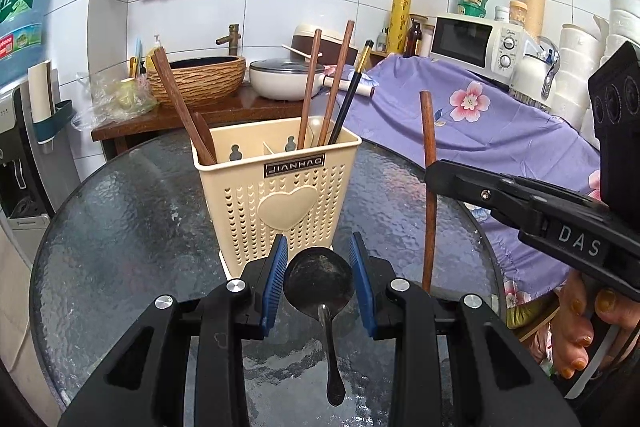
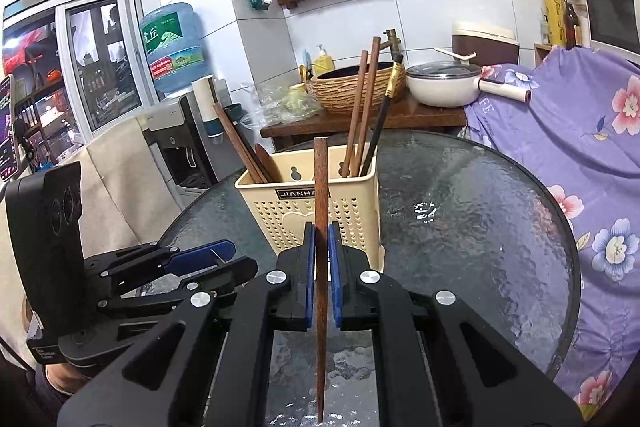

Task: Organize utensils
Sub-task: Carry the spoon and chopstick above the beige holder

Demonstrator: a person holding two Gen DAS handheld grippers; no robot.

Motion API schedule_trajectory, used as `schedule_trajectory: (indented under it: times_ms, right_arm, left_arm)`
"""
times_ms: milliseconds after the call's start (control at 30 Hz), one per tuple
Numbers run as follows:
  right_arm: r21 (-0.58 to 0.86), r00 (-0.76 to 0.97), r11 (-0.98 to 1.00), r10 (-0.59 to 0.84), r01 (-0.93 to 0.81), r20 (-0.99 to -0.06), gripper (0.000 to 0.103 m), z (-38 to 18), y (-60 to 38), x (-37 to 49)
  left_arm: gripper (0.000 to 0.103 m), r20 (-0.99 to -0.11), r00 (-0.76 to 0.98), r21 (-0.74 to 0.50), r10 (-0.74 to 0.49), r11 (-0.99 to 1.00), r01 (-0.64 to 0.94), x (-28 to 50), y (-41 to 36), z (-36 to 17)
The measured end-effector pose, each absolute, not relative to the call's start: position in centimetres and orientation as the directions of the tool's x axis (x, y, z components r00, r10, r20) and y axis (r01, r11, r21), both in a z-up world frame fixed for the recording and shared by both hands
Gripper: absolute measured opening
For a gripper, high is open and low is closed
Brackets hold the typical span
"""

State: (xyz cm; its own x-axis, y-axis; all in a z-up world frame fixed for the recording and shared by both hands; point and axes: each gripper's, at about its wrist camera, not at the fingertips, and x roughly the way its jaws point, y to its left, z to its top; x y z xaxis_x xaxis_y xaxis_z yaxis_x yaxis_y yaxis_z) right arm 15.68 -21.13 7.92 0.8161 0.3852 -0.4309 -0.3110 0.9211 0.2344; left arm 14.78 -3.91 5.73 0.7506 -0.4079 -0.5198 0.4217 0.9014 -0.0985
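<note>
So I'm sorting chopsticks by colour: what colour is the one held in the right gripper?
Reddish-brown wood chopstick, clearest in the right wrist view.

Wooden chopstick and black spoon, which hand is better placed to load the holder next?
Probably right: the right tool grips the wooden chopstick upright beside the holder. The left tool is open around the black spoon.

Desk (image 1: 120,219): carries the utensil holder (image 1: 276,195) near its middle.
Holder, left compartment: two wooden utensils (image 1: 176,107).
Holder, right compartment: three chopsticks (image 1: 324,87).
Spoon (image 1: 320,283): before the holder, between the left claw (image 1: 318,267) fingers.
Single chopstick (image 2: 320,267): upright in the right claw (image 2: 321,267), right of the holder.
</note>
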Motion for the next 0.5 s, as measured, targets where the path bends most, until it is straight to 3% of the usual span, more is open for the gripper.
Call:
schedule_trajectory:
  times_ms: [500]
  right_arm:
    - [0.192, 0.841, 0.916, 0.400, -0.353, -0.364, 0.007, 12.2, -20.6, 15.2]
  left_arm:
    - [0.031, -0.408, 0.804, -0.075, -0.433, 0.893, 0.443, 14.2, -3.2, 11.1]
